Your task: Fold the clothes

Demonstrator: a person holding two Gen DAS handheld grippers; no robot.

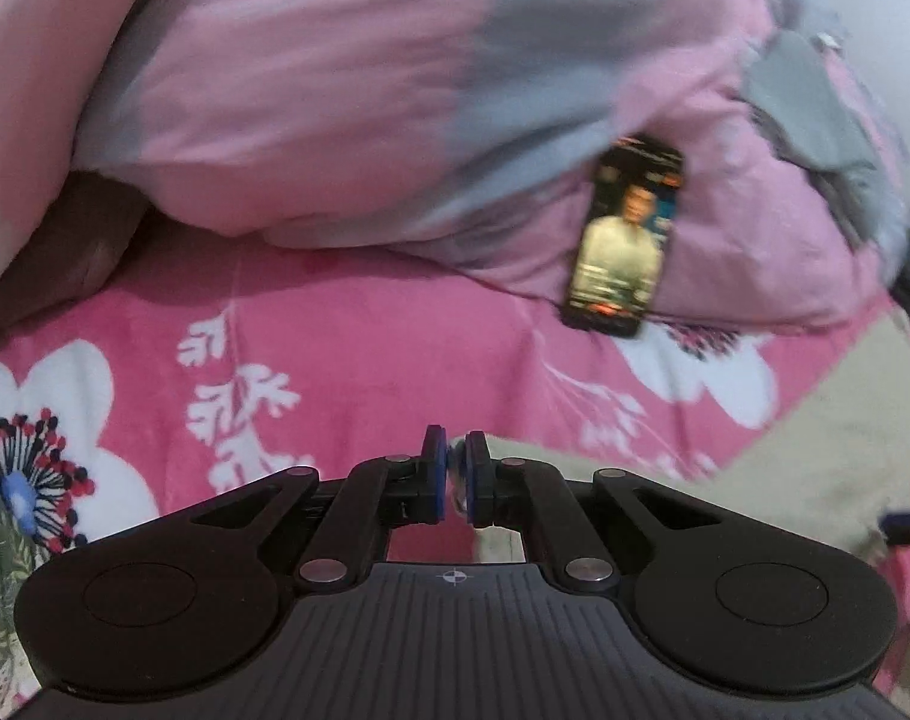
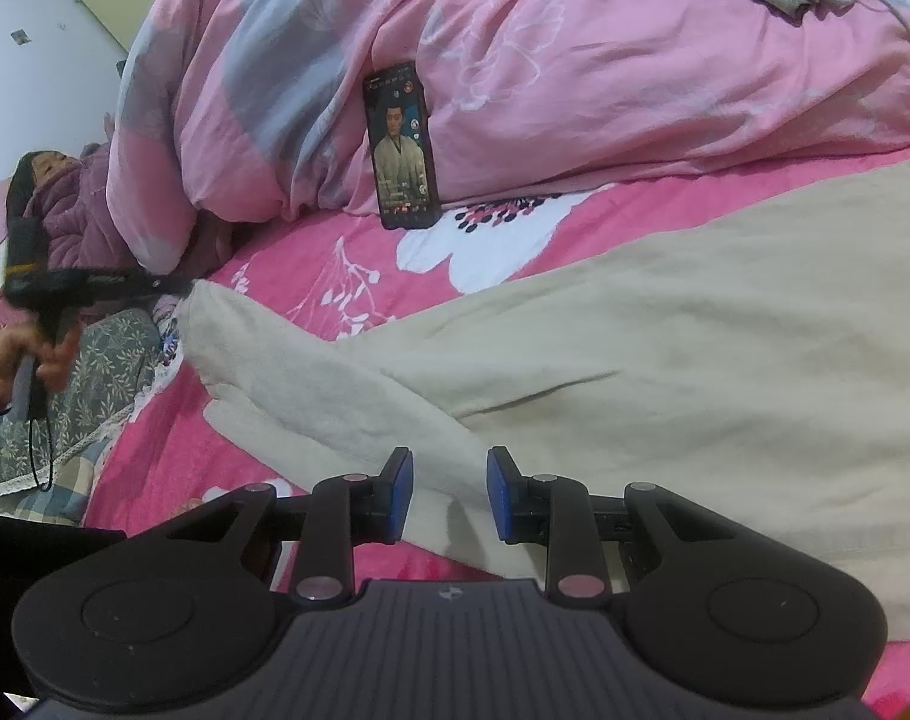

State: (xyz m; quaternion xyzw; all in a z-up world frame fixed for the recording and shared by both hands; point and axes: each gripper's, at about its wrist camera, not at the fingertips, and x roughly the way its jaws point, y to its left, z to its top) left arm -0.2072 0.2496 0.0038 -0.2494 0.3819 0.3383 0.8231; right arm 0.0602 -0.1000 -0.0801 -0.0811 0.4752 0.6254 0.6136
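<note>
Soft, even indoor light, no glare, faint shadows only. Left wrist view motion-blurred: quilt and phone smeared. Right wrist view sharper, phone crisp. Both bend w/ dark fisheye corners.

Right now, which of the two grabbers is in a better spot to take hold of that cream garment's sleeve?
Right. The right gripper is open with the cream sleeve lying between its fingers. The left gripper is nearly shut, over the pink floral sheet.
</note>
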